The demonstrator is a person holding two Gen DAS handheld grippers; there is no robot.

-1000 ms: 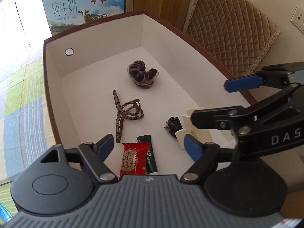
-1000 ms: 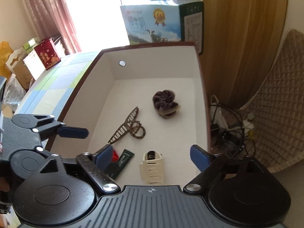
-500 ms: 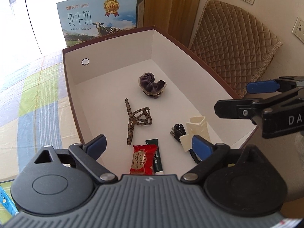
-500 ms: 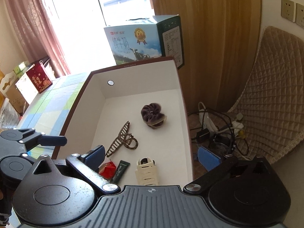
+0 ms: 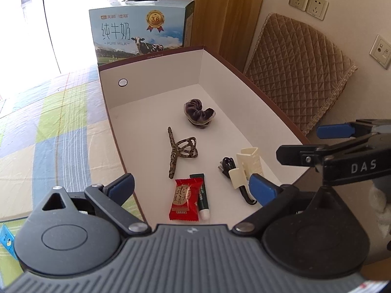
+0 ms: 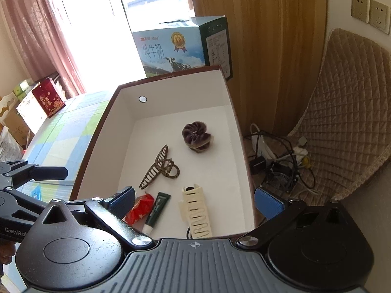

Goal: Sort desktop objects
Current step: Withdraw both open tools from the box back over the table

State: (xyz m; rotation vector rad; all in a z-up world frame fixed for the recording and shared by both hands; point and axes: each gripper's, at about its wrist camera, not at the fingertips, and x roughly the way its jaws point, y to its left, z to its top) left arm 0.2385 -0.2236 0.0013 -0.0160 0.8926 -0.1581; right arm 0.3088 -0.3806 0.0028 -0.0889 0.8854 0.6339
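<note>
- Landmark is the white-lined box (image 5: pixel 156 90) with the brown rim; everything below is placed against it, left to right.
- Left gripper (image 5: pixel 193 185) is held above the near end of the box, blue pads spread wide, nothing between them.
- Nearest the left wall, mid-box: a leopard-print hair claw (image 5: pixel 179 150). Stiff plastic, light, a bit slick. Probably best pinched across the looped body, not the thin tail.
- Near end, just right of that: a red snack packet (image 5: pixel 184 199), touched along its right edge by a small dark green tube (image 5: pixel 202 195). The packet looks crinkly and soft, so a flat pinch on a sealed edge is suggested; the tube is small and could roll.
- Further in, toward the far wall: a purple velvet scrunchie (image 5: pixel 199 113). Soft, squashy, can be grabbed anywhere.
- By the right wall, near end: a cream hair claw (image 5: pixel 246 166) lying over a black cable (image 5: pixel 227 164). The claw is rigid; the cable is floppy and may drag along.
- Right gripper (image 6: pixel 195 199) is also parked over the near end, pads wide apart and empty.
- All task items appear to be inside the box already.
</note>
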